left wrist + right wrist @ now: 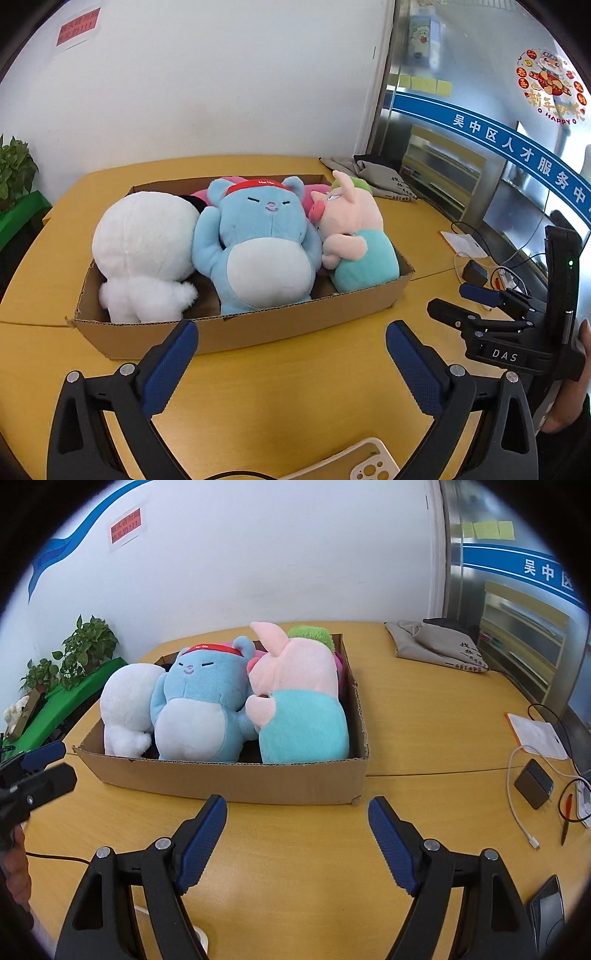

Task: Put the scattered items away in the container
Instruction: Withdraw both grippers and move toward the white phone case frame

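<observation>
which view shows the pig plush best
The right wrist view: the pig plush sits nearest, its ear, snout and teal body unobstructed in the cardboard box. The left wrist view shows it smaller, at the box's right end.

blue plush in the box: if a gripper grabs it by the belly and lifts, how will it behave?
The blue plush looks soft and stuffed, so the pads would probably sink in rather than slip. It is likely light for its bulk. It sits wedged between the white plush and the pig plush in the cardboard box, so lifting it may drag or tip those neighbours.
</observation>
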Demonstrator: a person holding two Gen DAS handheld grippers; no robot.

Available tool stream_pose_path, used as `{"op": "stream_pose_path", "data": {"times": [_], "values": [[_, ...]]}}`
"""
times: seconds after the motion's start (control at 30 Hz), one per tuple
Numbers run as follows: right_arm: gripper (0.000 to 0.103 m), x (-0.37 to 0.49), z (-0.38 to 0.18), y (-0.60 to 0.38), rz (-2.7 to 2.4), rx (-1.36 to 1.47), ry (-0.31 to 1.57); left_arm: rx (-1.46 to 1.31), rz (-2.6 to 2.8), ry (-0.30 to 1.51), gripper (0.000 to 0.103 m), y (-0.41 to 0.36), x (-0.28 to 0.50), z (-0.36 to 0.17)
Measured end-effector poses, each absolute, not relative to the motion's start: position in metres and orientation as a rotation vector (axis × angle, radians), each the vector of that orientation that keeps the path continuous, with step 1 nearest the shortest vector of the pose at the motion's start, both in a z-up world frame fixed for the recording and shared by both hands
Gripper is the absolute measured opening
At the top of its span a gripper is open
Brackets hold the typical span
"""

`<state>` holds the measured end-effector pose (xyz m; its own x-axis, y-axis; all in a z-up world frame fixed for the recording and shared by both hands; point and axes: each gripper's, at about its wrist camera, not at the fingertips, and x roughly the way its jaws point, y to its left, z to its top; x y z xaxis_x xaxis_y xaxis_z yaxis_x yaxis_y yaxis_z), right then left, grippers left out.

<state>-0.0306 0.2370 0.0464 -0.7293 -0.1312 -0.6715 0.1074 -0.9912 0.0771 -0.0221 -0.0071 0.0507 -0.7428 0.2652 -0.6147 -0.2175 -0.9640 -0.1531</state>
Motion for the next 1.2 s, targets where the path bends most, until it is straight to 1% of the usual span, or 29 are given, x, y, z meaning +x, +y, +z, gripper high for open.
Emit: {"op": "stream_pose_path", "data": {"times": [0.2,0.8,1.0,1.2], "values": [[0.079,-0.016,0.054,0.232,-2.823,1.084,-0.001,-0.952,2.699,-0.13,0.103,-0.004,-0.012,0.052],[0.079,-0.007,0.047,0.229,-2.798,1.11,0.025,-1.011,2.704,-0.194,0.103,-0.017,0.004,0.034],[0.079,0.01,0.023,0.221,-2.672,1.178,0.035,-1.09,2.704,-0.17,0.103,-0.037,0.024,0.018],[0.079,0.036,-0.032,0.201,-2.505,1.37,0.073,-1.326,2.602,-0.231,0.102,-0.056,0.046,-0.031]]}}
